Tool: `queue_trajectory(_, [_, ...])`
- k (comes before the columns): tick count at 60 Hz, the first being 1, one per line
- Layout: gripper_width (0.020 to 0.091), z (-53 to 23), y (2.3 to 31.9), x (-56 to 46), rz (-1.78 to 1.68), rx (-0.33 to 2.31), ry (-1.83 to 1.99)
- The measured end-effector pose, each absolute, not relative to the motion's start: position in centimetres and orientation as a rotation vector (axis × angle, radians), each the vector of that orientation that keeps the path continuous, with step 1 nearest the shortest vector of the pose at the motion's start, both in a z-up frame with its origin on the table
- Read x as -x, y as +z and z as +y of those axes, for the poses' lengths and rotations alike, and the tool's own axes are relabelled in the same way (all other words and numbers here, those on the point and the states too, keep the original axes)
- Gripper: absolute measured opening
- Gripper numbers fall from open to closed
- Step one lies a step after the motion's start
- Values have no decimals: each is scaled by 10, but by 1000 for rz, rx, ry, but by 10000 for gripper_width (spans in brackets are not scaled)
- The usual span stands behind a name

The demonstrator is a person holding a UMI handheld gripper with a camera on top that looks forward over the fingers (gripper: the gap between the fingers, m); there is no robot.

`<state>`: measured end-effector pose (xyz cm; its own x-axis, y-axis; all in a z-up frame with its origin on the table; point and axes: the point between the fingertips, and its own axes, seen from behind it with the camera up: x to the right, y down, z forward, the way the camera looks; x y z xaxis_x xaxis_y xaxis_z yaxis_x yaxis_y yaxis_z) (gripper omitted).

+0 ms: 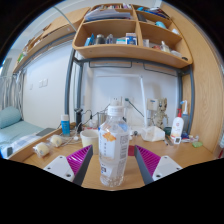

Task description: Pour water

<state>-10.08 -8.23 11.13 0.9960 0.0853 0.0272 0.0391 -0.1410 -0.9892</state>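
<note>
On the far left a bed (14,131) with a pale blue cover lies against the wall. Next to it, on the near left of the wooden tabletop (90,181), sits a small cream object (42,149), too small to make out. Behind it a blue can (66,125) stands upright; any writing on it cannot be read.

In the middle a clear bottle (114,146) stands upright with a white cap. It carries a pale label whose print is too small to read, and how much water it holds cannot be told. The claw (113,162) is around it: the left pad (80,159) and right pad (147,159) sit close on either side, but whether they press the plastic or leave a gap cannot be told.

Behind the bottle a white cup (90,134) stands just to its left, contents hidden. To the right a white box (152,132) rests on the tabletop, then a white bottle with a red top (177,127), its label unreadable.

Above, a wooden shelf (122,50) on a metal frame carries several small boxes and containers, none readable.
</note>
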Motion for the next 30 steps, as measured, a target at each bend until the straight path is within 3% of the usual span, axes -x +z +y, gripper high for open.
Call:
queue_trajectory(11, [816, -57, 108, 102, -82, 1718, 32])
queue_trajectory(17, [686, -49, 103, 103, -91, 1722, 13])
queue_trajectory(19, [564, -47, 102, 102, -94, 1726, 2])
queue_trajectory(24, [544, -48, 102, 103, -93, 1709, -3])
queue_trajectory(30, [473, -46, 104, 104, -101, 1696, -5])
